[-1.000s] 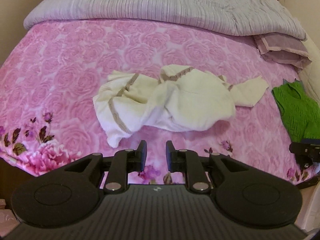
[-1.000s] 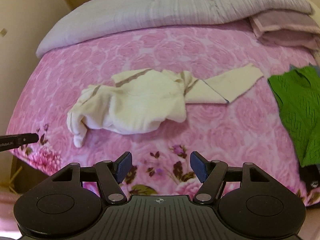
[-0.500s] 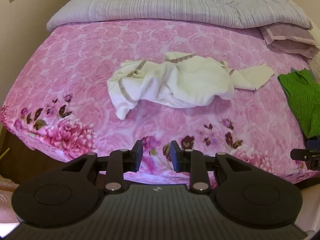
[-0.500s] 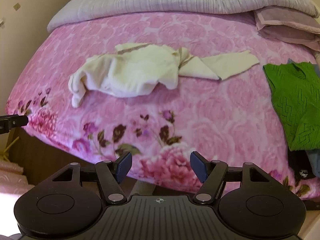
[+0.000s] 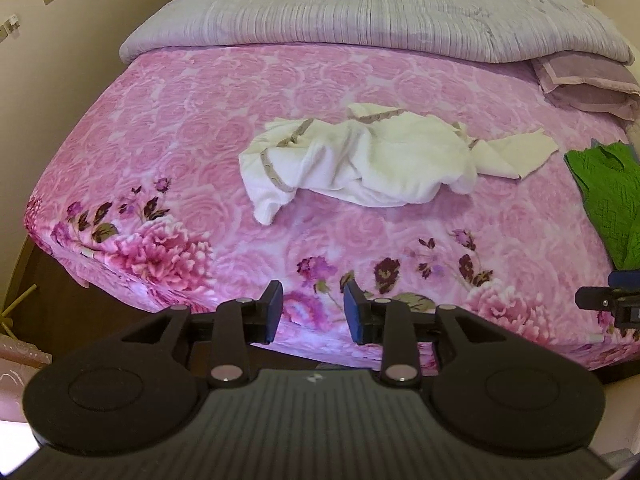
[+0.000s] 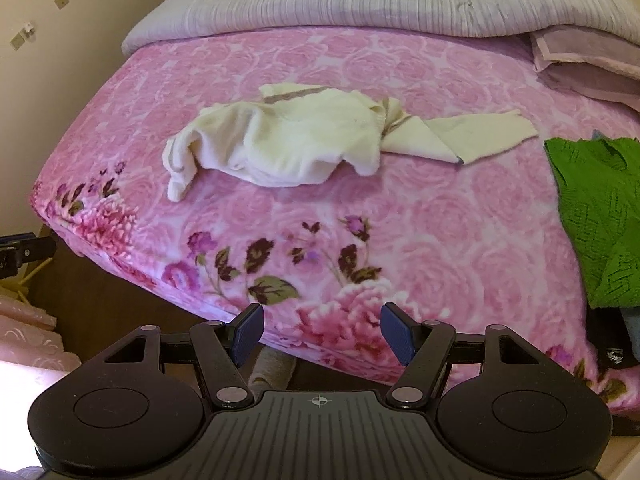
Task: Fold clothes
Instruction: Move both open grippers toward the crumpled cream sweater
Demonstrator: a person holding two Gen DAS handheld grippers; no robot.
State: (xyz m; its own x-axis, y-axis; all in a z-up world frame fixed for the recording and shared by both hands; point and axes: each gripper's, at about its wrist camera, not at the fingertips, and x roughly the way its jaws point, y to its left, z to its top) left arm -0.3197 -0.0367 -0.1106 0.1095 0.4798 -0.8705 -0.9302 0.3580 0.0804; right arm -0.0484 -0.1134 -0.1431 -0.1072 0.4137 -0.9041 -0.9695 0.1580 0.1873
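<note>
A crumpled cream garment (image 5: 372, 164) (image 6: 288, 144) with brown trim lies in the middle of the pink floral bed (image 5: 200, 128) (image 6: 460, 220). One flat part of it stretches out to the right. My left gripper (image 5: 313, 312) hangs over the bed's near edge, well short of the garment; its jaws are opening and nothing is between them. My right gripper (image 6: 322, 334) stands open and empty, also at the near edge. A green knitted garment (image 5: 608, 196) (image 6: 600, 216) lies at the bed's right side.
A grey quilt (image 5: 380, 12) and a mauve pillow (image 5: 588, 84) lie along the far end of the bed. Dark items (image 6: 612, 344) sit below the green knit. Floor and a wall (image 5: 60, 60) border the bed's left side. The other gripper's tip (image 5: 608, 300) shows at right.
Both grippers have drawn back from the cream garment toward the bed's near edge, so the bed front and floor now show. The left jaws have widened. The garment has not moved.
</note>
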